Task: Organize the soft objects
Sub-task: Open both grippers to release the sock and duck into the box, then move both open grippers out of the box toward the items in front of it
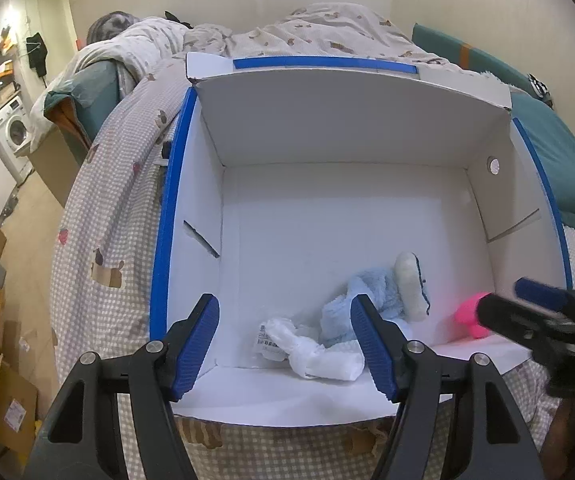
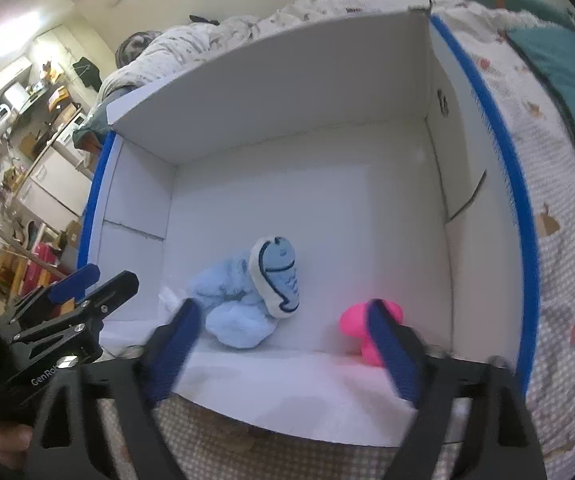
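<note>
A white cardboard box with blue-taped edges (image 1: pixel 169 216) (image 2: pixel 521 200) sits open on the bed. Inside, near its front wall, lie a light blue plush toy (image 1: pixel 379 296) (image 2: pixel 247 304), a white knotted plastic bag (image 1: pixel 311 350) and a pink soft toy (image 1: pixel 469 316) (image 2: pixel 357 320). My left gripper (image 1: pixel 285 340) is open and empty above the box's front edge, over the white bag. My right gripper (image 2: pixel 283 340) is open and empty over the front edge, between the blue plush and the pink toy; it shows at the right of the left wrist view (image 1: pixel 527 304).
The box rests on a checked beige quilt (image 1: pixel 103 216) (image 2: pixel 567 264) with a teal blanket (image 1: pixel 563 160) at the right. Bedding is piled behind the box. To the left are floor, cardboard boxes (image 1: pixel 3 392) and a washing machine (image 1: pixel 13 130).
</note>
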Demonstrator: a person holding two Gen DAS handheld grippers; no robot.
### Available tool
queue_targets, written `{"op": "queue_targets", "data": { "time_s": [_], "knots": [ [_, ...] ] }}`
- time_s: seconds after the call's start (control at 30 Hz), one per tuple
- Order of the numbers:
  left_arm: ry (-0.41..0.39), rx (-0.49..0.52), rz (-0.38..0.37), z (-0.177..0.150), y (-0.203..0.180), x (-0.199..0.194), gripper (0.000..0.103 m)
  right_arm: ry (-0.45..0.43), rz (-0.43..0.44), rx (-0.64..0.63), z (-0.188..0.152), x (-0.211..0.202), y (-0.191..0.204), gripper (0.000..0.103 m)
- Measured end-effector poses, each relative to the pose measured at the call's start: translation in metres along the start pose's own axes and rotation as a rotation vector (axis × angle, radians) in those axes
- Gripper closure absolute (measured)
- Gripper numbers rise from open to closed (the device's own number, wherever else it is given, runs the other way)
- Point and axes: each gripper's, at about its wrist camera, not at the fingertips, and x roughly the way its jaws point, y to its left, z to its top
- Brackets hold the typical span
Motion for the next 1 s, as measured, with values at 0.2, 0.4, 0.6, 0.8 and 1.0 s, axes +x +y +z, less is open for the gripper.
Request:
{"op": "queue_targets", "data": {
  "time_s": [0.2, 0.4, 0.6, 0.8, 1.0],
  "knots": [
    [-0.01, -0.011, 0.003, 0.0, 0.003, -0.003, 0.037, -0.077, 0.028, 0.026, 0.002, -0.011, -0.004, 0.0],
    [-0.021, -0.02, -0.002, -0.001, 0.006, -0.009, 0.037, -0.103, -0.003, -0.057, -0.003, -0.01, 0.004, 0.0],
    [-0.031, -0.032, 0.011, -0.004, 0.012, -0.018, 0.037, -0.106, -0.015, -0.053, -0.005, -0.018, 0.004, 0.0],
    [-0.046, -0.043, 0.014, -0.011, 0.017, -0.032, 0.037, -0.126, -0.016, -0.059, -0.014, -0.035, 0.006, 0.0],
    [-0.043, -0.068, 0.003, -0.027, 0.021, -0.047, 0.037, -0.129, -0.024, -0.079, -0.029, -0.046, 0.015, 0.0]
  ]
}}
